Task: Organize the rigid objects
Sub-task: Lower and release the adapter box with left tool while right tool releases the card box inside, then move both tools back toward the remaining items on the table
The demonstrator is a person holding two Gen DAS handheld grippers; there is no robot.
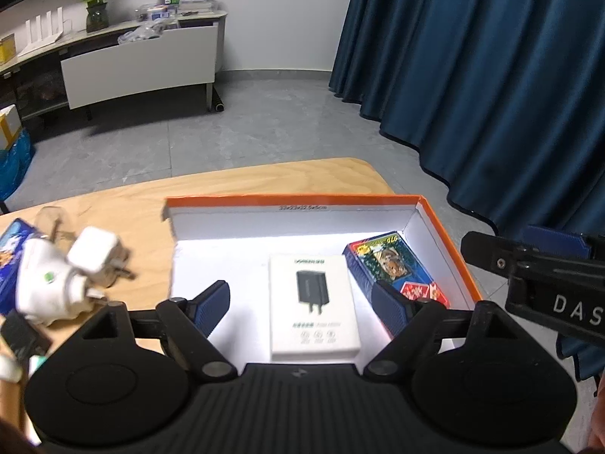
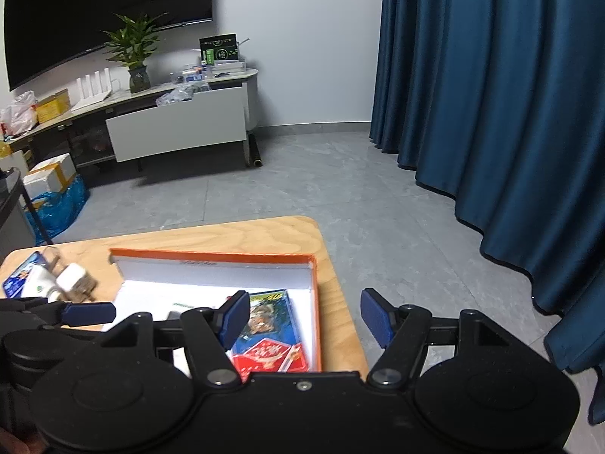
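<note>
left hand-held gripper (image 1: 300, 304) wide, empty, over charger box (image 1: 313, 307) in orange tray (image 1: 295, 201) | right hand-held gripper (image 2: 304, 318) wide, empty | white plugs (image 1: 60, 276) loose on bench (image 1: 143, 204) | likely light, stiff, smooth; grip flat body sides, not prongs

Grey tile floor (image 2: 302, 189), white wall (image 2: 302, 38), blue curtain (image 2: 491, 113), TV console (image 2: 170, 121), potted plant (image 2: 132, 53).
</note>
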